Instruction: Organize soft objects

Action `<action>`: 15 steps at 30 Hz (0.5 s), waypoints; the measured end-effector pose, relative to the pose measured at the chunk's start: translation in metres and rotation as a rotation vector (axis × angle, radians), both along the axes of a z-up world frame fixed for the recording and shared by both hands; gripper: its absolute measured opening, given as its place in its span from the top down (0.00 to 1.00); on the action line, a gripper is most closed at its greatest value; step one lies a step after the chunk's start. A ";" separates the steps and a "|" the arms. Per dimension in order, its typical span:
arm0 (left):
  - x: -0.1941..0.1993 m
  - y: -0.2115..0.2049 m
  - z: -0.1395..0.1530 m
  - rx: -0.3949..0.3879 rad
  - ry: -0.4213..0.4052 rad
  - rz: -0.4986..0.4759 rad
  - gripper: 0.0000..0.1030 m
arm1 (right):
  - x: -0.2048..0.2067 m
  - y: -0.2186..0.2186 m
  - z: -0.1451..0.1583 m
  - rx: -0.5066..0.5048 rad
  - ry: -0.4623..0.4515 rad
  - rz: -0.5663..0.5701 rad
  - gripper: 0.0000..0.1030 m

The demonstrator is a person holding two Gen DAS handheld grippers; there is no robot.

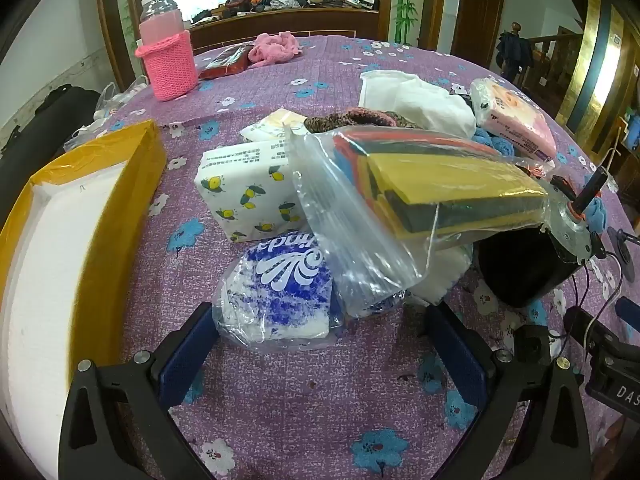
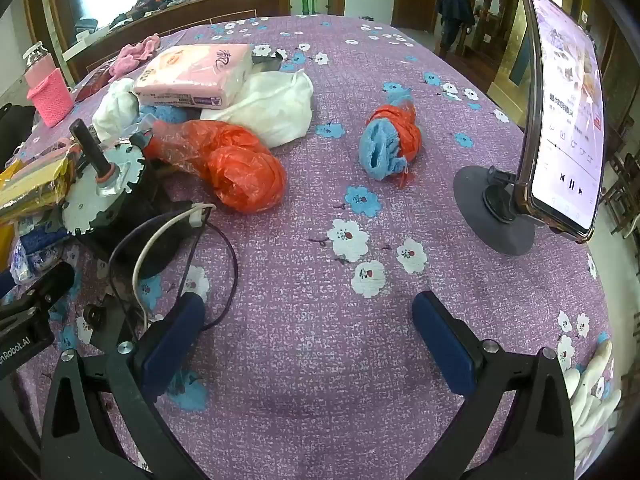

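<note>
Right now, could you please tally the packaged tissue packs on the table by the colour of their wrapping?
Blue and white: 1, the pack nearest the left gripper
White with lemon print: 1
Pink: 1
White and pale yellow: 1, partly hidden behind the lemon one
Total: 4

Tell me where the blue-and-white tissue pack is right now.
In the left wrist view, the blue-and-white tissue pack lies on the purple tablecloth just ahead of the open left gripper, in front of the lemon-print tissue pack and partly under the clear zip bag.
</note>
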State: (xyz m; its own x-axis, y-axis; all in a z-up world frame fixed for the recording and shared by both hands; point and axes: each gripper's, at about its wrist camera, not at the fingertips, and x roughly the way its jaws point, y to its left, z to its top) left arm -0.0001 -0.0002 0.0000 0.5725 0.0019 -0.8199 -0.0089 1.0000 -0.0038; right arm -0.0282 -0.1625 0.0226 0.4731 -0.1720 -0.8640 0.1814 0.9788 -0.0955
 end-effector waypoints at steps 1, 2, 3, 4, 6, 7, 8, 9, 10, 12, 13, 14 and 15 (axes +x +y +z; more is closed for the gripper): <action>0.000 0.000 0.000 0.000 0.000 0.000 0.01 | 0.000 0.000 0.000 0.001 -0.001 0.000 0.00; 0.000 0.000 0.000 -0.002 0.000 0.000 0.01 | 0.000 0.000 0.000 0.000 -0.002 0.000 0.00; 0.000 0.000 0.000 -0.002 0.000 0.000 0.01 | 0.000 0.000 0.000 0.000 -0.002 0.000 0.00; 0.000 0.000 0.000 -0.002 0.000 0.000 0.01 | -0.001 0.000 0.000 0.001 -0.001 0.000 0.00; 0.000 0.000 0.000 -0.002 0.000 0.000 0.01 | -0.001 0.000 0.000 0.001 -0.001 0.000 0.00; 0.000 0.000 0.000 -0.002 0.000 0.000 0.01 | -0.001 0.000 0.001 0.001 0.000 0.001 0.00; 0.000 0.000 0.000 -0.002 0.001 0.000 0.01 | -0.002 -0.001 0.001 0.001 0.000 0.001 0.00; 0.000 0.000 0.000 -0.002 0.001 0.000 0.01 | -0.002 -0.001 0.001 0.001 0.001 0.001 0.00; 0.000 0.000 0.000 -0.002 0.000 0.000 0.01 | -0.002 -0.001 0.001 0.001 0.001 0.001 0.00; 0.000 0.000 0.000 -0.002 0.001 0.000 0.01 | 0.000 0.000 0.000 -0.001 0.002 0.000 0.00; 0.000 0.000 0.000 -0.002 0.001 0.000 0.01 | 0.000 0.000 0.000 0.000 0.002 0.000 0.00; 0.000 0.000 0.000 -0.002 0.001 0.000 0.01 | 0.000 0.000 0.000 0.000 0.002 0.000 0.00; 0.000 0.000 0.000 -0.002 0.000 0.000 0.01 | 0.000 0.000 0.000 0.000 0.002 0.000 0.00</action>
